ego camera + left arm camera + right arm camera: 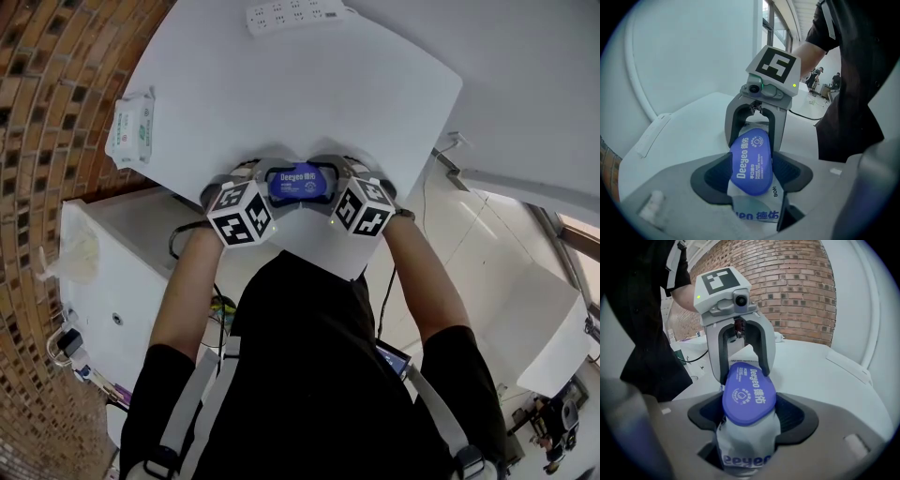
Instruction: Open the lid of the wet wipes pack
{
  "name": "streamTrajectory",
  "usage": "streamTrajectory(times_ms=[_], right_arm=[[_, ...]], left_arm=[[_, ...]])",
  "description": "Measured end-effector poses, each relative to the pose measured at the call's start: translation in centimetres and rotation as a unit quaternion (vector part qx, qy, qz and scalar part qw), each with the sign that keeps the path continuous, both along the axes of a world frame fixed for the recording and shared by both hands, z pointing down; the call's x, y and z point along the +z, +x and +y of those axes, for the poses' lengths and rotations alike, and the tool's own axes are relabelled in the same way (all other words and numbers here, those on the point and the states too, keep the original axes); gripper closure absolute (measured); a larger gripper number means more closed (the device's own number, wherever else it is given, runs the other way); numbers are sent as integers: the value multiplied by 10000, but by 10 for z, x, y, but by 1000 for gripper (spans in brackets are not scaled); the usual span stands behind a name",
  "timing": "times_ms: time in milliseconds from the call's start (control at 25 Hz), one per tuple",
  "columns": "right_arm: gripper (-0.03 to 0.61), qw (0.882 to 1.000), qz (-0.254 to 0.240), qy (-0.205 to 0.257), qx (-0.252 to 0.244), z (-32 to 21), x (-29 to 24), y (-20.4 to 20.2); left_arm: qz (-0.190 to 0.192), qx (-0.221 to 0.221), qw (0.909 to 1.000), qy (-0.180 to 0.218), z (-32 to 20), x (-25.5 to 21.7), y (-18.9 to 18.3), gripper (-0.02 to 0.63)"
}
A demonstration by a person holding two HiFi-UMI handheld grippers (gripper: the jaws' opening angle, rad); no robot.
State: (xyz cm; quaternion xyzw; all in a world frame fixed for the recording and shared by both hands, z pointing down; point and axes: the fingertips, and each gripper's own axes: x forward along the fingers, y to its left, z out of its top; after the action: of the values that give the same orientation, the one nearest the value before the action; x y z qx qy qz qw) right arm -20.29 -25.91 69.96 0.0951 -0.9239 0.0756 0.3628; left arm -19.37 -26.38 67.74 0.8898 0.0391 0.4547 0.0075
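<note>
A wet wipes pack (298,183) with a blue lid (751,164) is held above the near edge of the white table (375,84), between my two grippers, which face each other. The lid lies flat and closed on the pack. My right gripper (752,420) is shut on one end of the pack, whose white body bulges between the pads. My left gripper (750,176) straddles the other end with its jaws open, a dark gap showing beside the pack. In the head view the left gripper (261,176) and right gripper (337,176) flank the pack.
A second wipes pack (131,128), white and green, lies at the table's left edge. A white power strip (295,14) sits at the far edge. A brick wall (47,94) runs along the left, with a white cabinet (103,281) below the table.
</note>
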Motion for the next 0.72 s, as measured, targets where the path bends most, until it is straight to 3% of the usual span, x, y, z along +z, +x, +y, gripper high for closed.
streamTrajectory(times_ms=[480, 720], right_arm=[[250, 10000, -1, -61, 10, 0, 2, -1], [253, 10000, -23, -15, 17, 0, 3, -2]], left_arm=[[-44, -409, 9961, -782, -4, 6, -2, 336], [-115, -340, 9960, -819, -6, 9, -1, 331]])
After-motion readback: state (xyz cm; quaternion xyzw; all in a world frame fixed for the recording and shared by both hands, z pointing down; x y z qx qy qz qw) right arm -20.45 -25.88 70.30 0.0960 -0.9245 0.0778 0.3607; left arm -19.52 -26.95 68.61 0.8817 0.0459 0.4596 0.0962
